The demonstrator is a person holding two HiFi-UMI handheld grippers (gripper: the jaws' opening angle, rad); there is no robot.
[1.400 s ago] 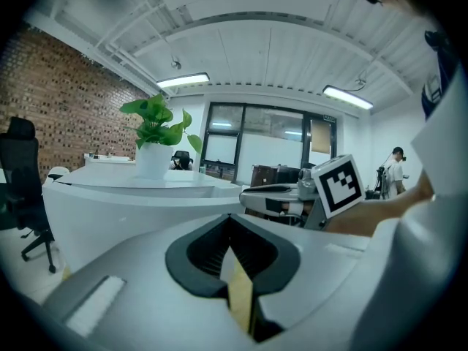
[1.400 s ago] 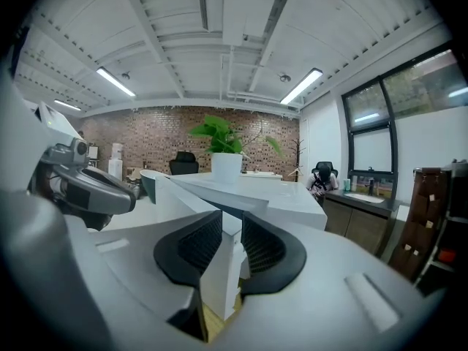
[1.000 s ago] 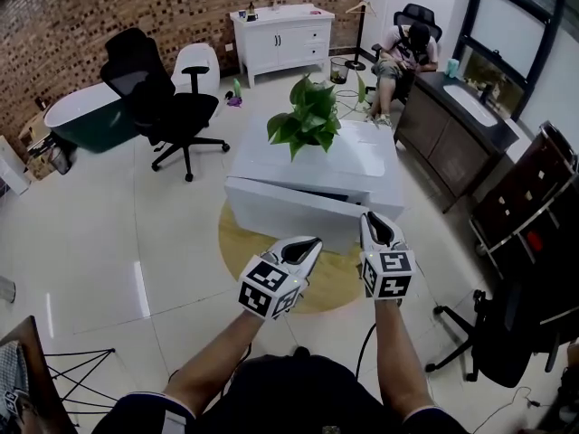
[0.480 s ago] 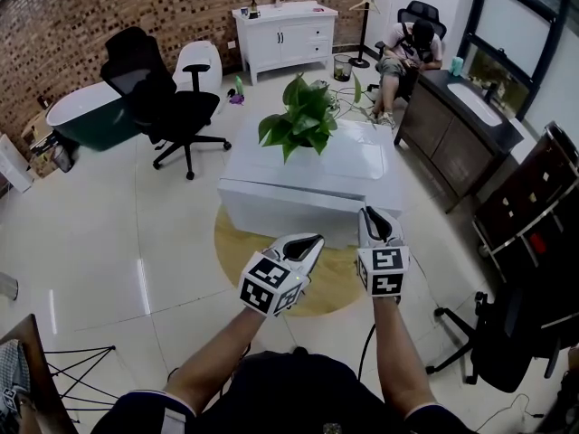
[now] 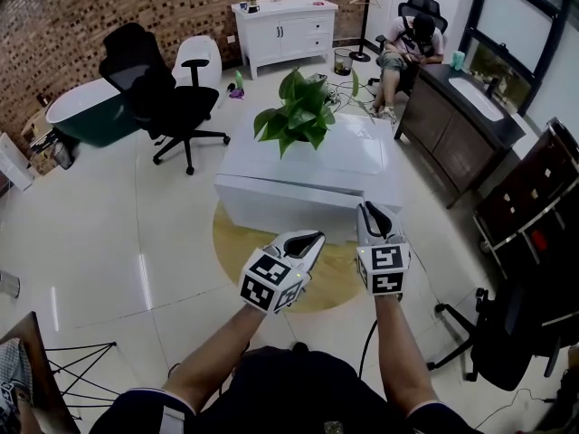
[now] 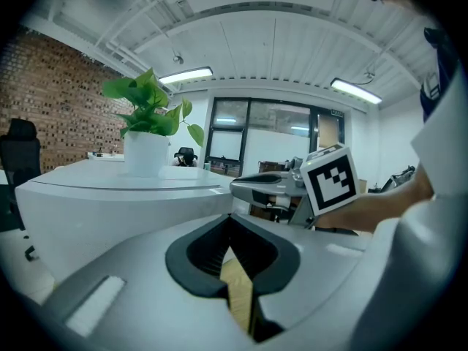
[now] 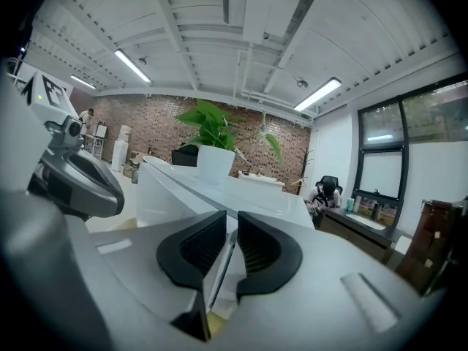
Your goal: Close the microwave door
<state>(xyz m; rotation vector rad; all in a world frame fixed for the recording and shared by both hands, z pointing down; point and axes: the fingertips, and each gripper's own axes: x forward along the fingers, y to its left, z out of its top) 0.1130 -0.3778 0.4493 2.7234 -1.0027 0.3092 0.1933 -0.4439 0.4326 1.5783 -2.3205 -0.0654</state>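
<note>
Door looks flush with the microwave front, so I'd call it closed. My right gripper is at the microwave's front right corner. Its jaws have just eased open a slit, gripping nothing. My left gripper hangs closed and empty. Only backing off seems left.

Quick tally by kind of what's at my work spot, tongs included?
tongs: 2 (left tongs, right tongs)
microwave: 1
potted plant: 1
round rug: 1
total: 5
</note>
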